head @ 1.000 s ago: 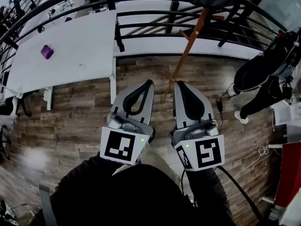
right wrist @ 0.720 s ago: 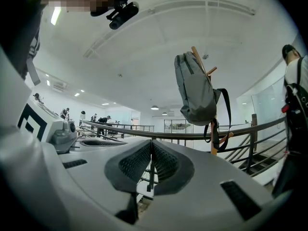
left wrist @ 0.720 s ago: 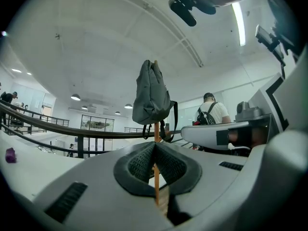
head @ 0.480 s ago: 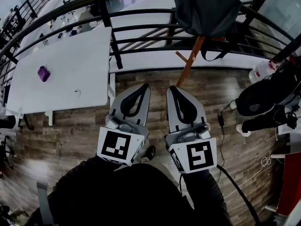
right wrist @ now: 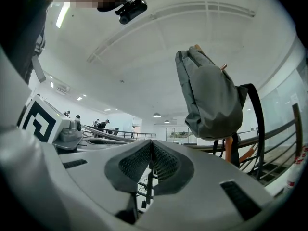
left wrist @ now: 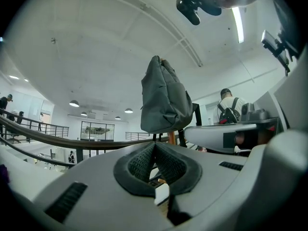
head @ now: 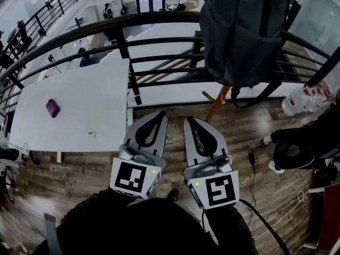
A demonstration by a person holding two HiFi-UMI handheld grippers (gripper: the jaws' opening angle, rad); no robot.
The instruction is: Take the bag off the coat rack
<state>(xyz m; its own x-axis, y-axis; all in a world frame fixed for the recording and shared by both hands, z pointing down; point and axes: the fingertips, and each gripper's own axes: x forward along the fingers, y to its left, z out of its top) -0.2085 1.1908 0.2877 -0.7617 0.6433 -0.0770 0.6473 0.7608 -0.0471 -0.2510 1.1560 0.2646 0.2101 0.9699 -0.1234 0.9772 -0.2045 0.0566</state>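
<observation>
A grey backpack (head: 247, 31) hangs from the top of a wooden coat rack (head: 219, 104) just beyond the railing. It also shows ahead and above in the left gripper view (left wrist: 163, 100) and the right gripper view (right wrist: 211, 100). My left gripper (head: 159, 116) and right gripper (head: 190, 120) are held side by side, low in front of me. Both point toward the rack's foot, well short of the bag. In their own views the left gripper (left wrist: 155, 146) and right gripper (right wrist: 151, 143) have their pads meeting at the tips, shut with nothing between them.
A black metal railing (head: 159, 41) runs across in front of the rack. Left of it stands a white table (head: 74, 105) with a small purple object (head: 52, 108). At the right, a dark-clothed person (head: 303, 142) is low on the wooden floor, beside clear bottles (head: 305, 97) and a cable (head: 252, 158).
The head view has tilted up, so the bag has come from the top edge into fuller view. Both grippers stay shut and side by side, now slightly lower in the frame.
</observation>
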